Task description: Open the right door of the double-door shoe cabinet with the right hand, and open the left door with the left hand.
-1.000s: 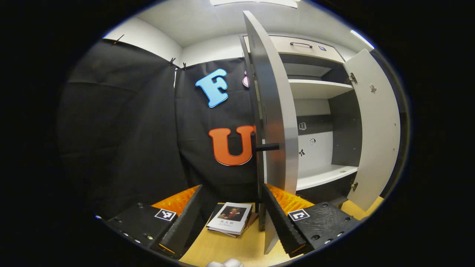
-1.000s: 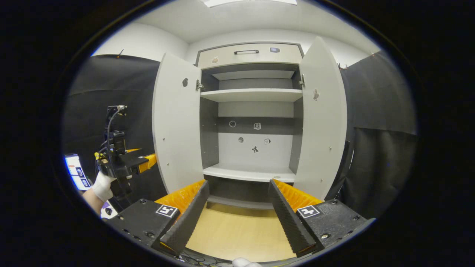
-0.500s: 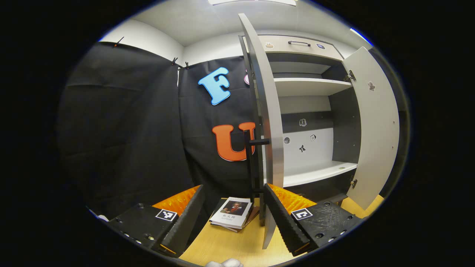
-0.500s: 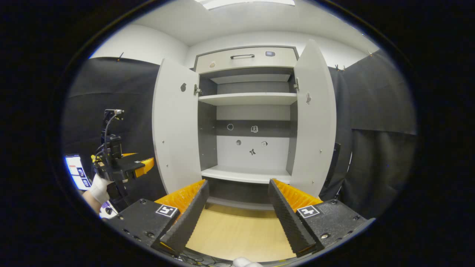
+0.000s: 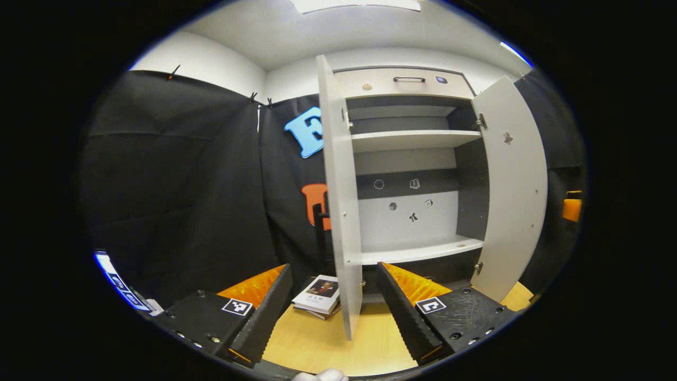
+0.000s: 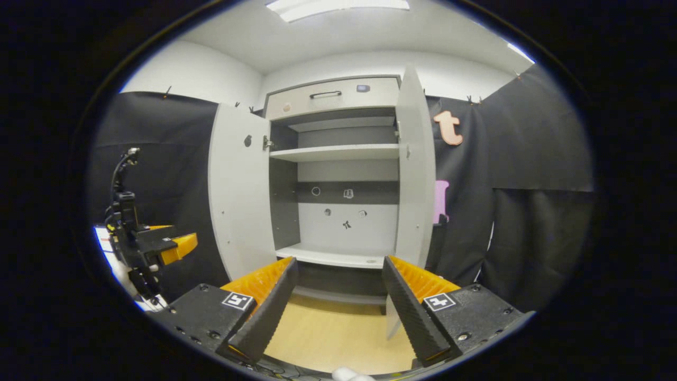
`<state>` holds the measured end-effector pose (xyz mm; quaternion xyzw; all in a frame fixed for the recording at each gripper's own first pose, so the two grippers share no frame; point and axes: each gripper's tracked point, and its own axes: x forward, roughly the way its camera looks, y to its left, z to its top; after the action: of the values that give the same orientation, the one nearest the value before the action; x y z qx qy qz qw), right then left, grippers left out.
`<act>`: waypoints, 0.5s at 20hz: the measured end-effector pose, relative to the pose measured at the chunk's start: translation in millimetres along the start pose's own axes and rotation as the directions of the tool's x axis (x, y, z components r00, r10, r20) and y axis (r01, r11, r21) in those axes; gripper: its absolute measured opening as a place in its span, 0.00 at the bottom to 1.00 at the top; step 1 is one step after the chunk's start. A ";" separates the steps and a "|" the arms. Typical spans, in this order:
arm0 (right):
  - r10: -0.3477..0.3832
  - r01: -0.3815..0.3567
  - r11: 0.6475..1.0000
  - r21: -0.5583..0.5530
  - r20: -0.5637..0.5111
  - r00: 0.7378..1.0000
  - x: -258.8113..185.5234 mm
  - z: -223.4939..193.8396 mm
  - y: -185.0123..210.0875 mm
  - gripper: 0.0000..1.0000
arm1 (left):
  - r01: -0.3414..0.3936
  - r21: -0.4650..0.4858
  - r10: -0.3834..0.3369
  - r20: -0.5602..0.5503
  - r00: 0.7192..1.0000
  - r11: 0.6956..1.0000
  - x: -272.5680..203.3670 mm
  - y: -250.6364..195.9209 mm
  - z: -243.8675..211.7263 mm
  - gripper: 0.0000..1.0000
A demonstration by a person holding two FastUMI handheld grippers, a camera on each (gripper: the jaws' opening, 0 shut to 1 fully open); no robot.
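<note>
The pale shoe cabinet (image 5: pixel 407 140) stands with both doors swung out and its shelves bare. In the left gripper view the left door (image 5: pixel 338 211) is nearly edge-on just beyond my left gripper (image 5: pixel 334 270), which is open and holds nothing. The right door (image 5: pixel 515 185) hangs wide at the right. In the right gripper view the cabinet (image 6: pixel 338 153) sits ahead, with the left door (image 6: pixel 238 196) and the right door (image 6: pixel 415 174) open. My right gripper (image 6: pixel 339 262) is open and apart from both doors. The left gripper (image 6: pixel 180 246) shows farther off at the left.
A shut drawer (image 6: pixel 330 98) with a dark handle tops the cabinet. A small stack of books (image 5: pixel 319 293) lies on the wooden floor (image 5: pixel 317 344) by the left door's foot. A lit screen (image 5: pixel 119 286) glows low at the left. Black cloth walls flank the cabinet.
The left gripper has drawn back and turned right, so the left door's inner face and the shelves now show. The right gripper view has swung right; the cabinet sits farther left and smaller.
</note>
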<state>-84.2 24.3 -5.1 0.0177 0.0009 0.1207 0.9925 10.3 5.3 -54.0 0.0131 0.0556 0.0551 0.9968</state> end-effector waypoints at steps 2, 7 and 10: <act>-0.019 0.019 1.000 0.000 0.005 1.000 -5.1 2.9 -12.6 1.00 | 0.043 0.008 -0.043 0.019 0.999 0.999 -13.1 -30.4 11.5 0.96; -0.055 0.055 0.998 -0.006 0.016 0.998 -13.9 6.5 -31.5 1.00 | 0.130 -0.014 -0.129 0.058 0.990 0.991 -32.4 -84.6 32.8 0.96; -0.073 0.073 0.997 0.000 0.018 0.997 -14.9 7.9 -40.6 1.00 | 0.141 -0.031 -0.138 0.071 0.988 0.990 -31.9 -88.7 33.5 0.96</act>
<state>-88.8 -18.9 1.3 0.0186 -0.0072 0.0843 0.9962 -7.8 -87.1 -20.1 -0.0067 0.0210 -0.0143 0.9997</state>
